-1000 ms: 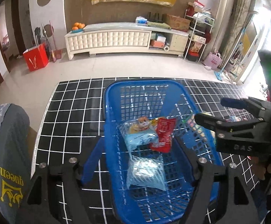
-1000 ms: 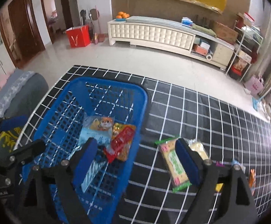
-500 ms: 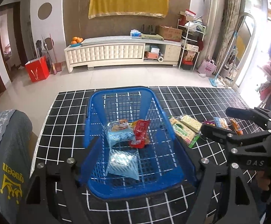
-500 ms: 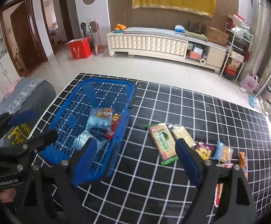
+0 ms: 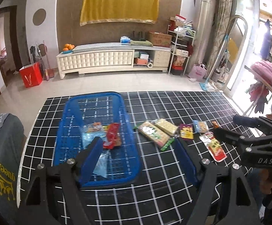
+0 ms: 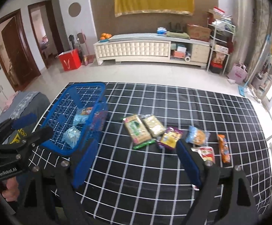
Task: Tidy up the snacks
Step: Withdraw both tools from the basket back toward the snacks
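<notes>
- The left claw point(image 5: 138, 146) hangs above the tabletop point(image 5: 154, 196) with its blue-padded fingers spread wide and nothing between them.
- The right claw point(image 6: 134, 157) is likewise spread wide and empty, hanging over the checked black cloth point(image 6: 154, 178) that covers the tabletop.
- A blue basket point(image 5: 96, 101) stands on the left part of the cloth. Inside it lie a pale blue packet with a cartoon animal point(image 5: 92, 129), a red packet point(image 5: 112, 135) and a clear bluish packet point(image 5: 101, 164).
- To the right of the basket, loose on the cloth, lie the other snacks: a green-edged packet point(image 6: 136, 129) touching a pale yellow packet point(image 6: 153, 124) at its side.
- Further right come a purple and yellow packet point(image 6: 170, 137), a light blue packet with an orange picture point(image 6: 197, 136), a red and white packet point(image 6: 206, 153) and a narrow orange packet point(image 6: 223, 148).
- These loose packets lie in a rough row, near each other, all outside the basket.
- A grey cushioned seat with yellow lettering point(image 5: 3, 161) stands at the left edge of the tabletop.
</notes>
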